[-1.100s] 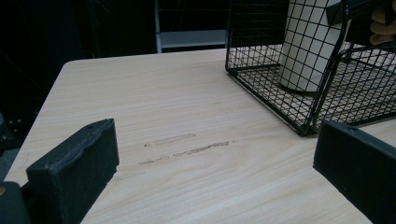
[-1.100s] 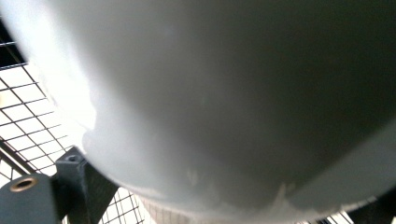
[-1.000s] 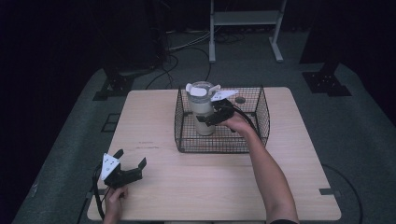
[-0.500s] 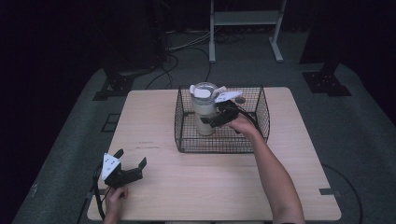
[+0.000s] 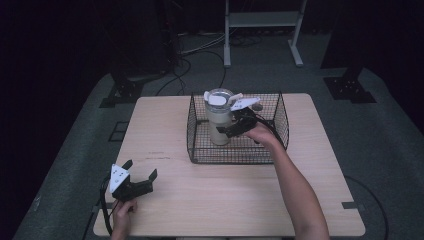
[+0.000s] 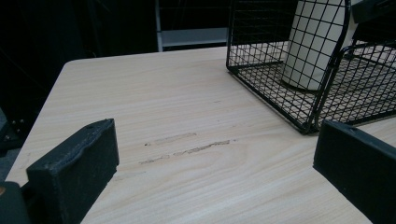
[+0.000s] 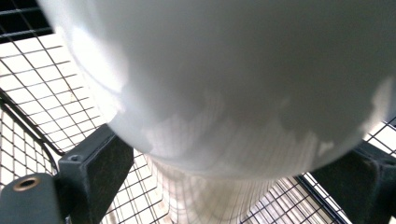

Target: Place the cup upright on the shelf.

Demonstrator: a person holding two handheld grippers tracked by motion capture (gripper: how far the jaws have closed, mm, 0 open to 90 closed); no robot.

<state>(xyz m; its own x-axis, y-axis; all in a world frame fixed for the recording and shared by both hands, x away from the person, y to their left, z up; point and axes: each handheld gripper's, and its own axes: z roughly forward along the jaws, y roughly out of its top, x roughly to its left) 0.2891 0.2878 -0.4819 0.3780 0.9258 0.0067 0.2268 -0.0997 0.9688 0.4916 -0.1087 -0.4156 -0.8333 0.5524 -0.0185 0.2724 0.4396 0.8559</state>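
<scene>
High view: your right hand-held gripper (image 5: pixel 228 131) is inside the black wire basket (image 5: pixel 280 107), jaws on either side of the cream tumbler (image 5: pixel 218 125). Tumbler stands upright in the left half of the basket, with a clear lid (image 5: pixel 218 96) on top. Can't tell from up here whether its base touches the basket floor.

Right gripper view: tumbler (image 7: pixel 224 84) sits between the two black jaws, its wall bulging right up at the camera. Left pad (image 7: pixel 95 170) meets the wall and the right pad (image 7: pixel 362 179) sits at its other side, so your right hand-held gripper is closed on the tumbler. Basket mesh (image 7: pixel 32 93) shows behind and below.

Your left hand-held gripper (image 5: pixel 139 174) is near the front-left corner of the desk (image 5: pixel 210 195), well apart from the basket. Your left hand (image 5: pixel 122 212) holds it from below and the grey three-cornered plate (image 5: pixel 118 177) faces up. Jaws are spread wide with nothing between them.

Left gripper view: both jaws wide apart at the bottom corners, bare desk (image 6: pixel 187 107) between them. Faint scuff marks (image 6: pixel 187 145) on the wood straight ahead. Basket (image 6: pixel 308 112) at upper right, near corner pointing toward the camera, tumbler (image 6: pixel 313 42) visible through the wire.

Basket sits at the desk's far centre, just right of middle. Your right forearm (image 5: pixel 297 190) comes up from the bottom edge and reaches over the basket's front rim.
</scene>
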